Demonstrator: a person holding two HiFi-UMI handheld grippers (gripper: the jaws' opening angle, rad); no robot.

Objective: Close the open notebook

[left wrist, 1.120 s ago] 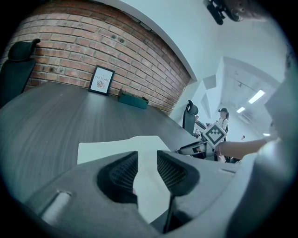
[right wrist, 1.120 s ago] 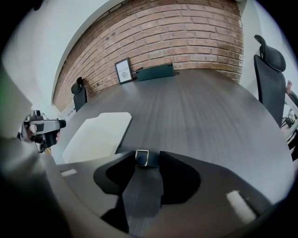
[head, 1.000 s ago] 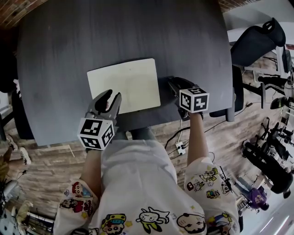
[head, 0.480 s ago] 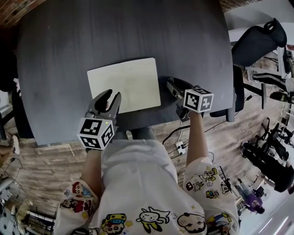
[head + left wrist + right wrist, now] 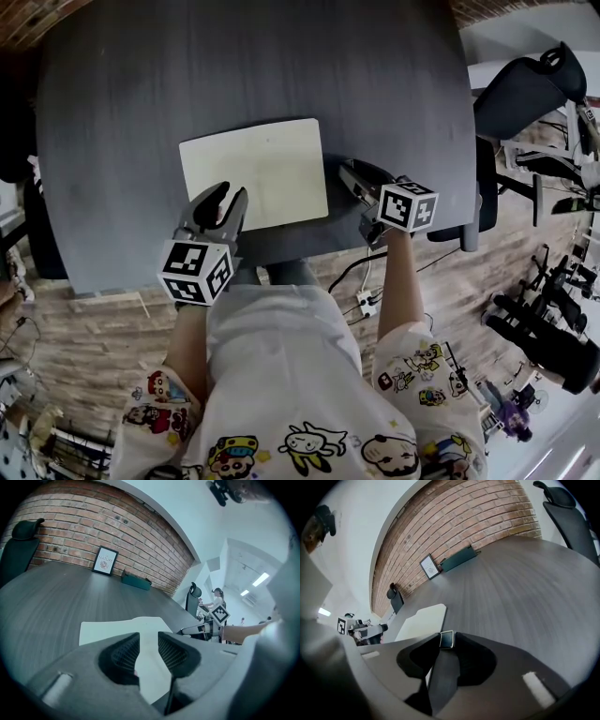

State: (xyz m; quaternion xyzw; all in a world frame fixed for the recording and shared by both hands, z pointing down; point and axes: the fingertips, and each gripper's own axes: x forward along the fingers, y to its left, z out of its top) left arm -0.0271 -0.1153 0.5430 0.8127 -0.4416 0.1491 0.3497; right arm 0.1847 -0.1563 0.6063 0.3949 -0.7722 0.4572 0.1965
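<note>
On the left, by the near edge of the bench (image 5: 234,66), the L tongs (image 5: 226,197) sit over the near left corner of the notebook (image 5: 253,173). They are spread a bit & pinch nothing. You can see the pale page (image 5: 154,677) through the gap. Can't tell if they touch the paper.

Middle: the notebook lies flat, close to the person, pale side up.

Right: the R tongs (image 5: 446,642) are at the notebook's right side. They are half spread & have just been closing. A dark cover flap (image 5: 442,677) w/ a small shiny square (image 5: 446,639) at its tip sits btwn them. A bit of pale page shows beside the flap, so I think it's not pinched yet.

Step now, I think: grab the cover. To do it well, finish the squeeze till the flap is held firm, not just by its tip. Press the L tongs on the corner so the book can't slide. Then swing the flap up & over to the left in a slow curve. Lift the L tongs away before it lands. A thin flap may slip or bend, so go easy.
</note>
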